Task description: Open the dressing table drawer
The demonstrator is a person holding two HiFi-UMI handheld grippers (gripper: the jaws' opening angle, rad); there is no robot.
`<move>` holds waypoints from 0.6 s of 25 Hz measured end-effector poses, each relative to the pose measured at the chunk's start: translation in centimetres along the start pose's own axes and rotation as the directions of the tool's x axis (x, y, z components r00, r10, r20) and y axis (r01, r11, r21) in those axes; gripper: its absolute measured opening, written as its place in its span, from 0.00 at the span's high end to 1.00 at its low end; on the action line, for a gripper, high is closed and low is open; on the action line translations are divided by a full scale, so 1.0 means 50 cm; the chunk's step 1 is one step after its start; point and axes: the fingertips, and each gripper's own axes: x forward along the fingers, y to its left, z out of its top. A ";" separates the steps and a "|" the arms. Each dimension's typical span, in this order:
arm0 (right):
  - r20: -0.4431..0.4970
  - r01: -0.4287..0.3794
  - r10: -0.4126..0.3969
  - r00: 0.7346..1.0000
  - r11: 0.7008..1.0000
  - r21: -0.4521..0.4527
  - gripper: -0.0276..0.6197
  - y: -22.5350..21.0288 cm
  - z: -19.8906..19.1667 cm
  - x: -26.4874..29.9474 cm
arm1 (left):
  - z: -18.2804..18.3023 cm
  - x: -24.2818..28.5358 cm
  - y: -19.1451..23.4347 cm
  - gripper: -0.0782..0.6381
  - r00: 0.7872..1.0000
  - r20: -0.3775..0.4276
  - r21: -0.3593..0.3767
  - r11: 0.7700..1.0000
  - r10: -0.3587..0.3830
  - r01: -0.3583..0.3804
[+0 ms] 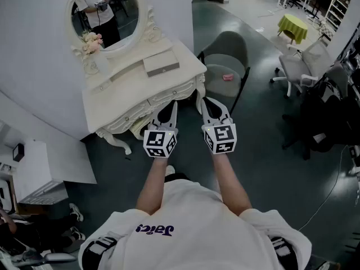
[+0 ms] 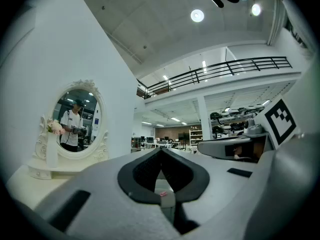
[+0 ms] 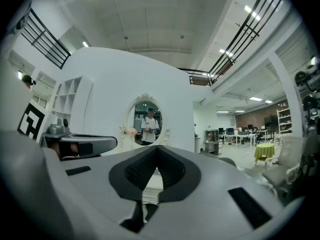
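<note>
The cream dressing table [image 1: 121, 91] stands at the upper left of the head view, with an oval mirror [image 1: 104, 13] on top. Its drawer front [image 1: 169, 95] with small knobs runs along the carved front edge and looks closed. My left gripper [image 1: 171, 103] and right gripper [image 1: 201, 100] hover side by side just before that edge, both shut with nothing held. In the left gripper view the jaws [image 2: 161, 150] meet at the tip, with the mirror [image 2: 75, 119] off to the left. The right gripper [image 3: 156, 148] is pressed together too, and the mirror [image 3: 147, 121] lies straight ahead.
A flat box [image 1: 161, 65] and a bunch of pale flowers [image 1: 91, 41] sit on the tabletop. A grey chair [image 1: 225, 61] with a pink item [image 1: 228, 77] on its seat stands right of the table. Office chairs [image 1: 301, 66] and a yellow-covered table [image 1: 292, 24] are farther right.
</note>
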 end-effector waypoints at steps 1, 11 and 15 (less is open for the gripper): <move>0.008 0.000 0.000 1.000 1.000 -0.001 0.94 -0.005 0.006 0.002 | 0.004 0.007 0.000 0.87 1.000 0.003 0.004 1.000 0.004 -0.004; 0.019 0.019 -0.021 1.000 0.995 0.096 0.94 -0.071 -0.005 0.040 | -0.004 0.075 -0.006 0.87 1.000 -0.003 0.010 1.000 -0.006 0.006; -0.032 0.004 0.000 0.999 0.992 0.123 0.94 -0.081 -0.034 0.093 | -0.021 0.111 0.018 0.87 1.000 -0.018 0.001 1.000 -0.006 0.006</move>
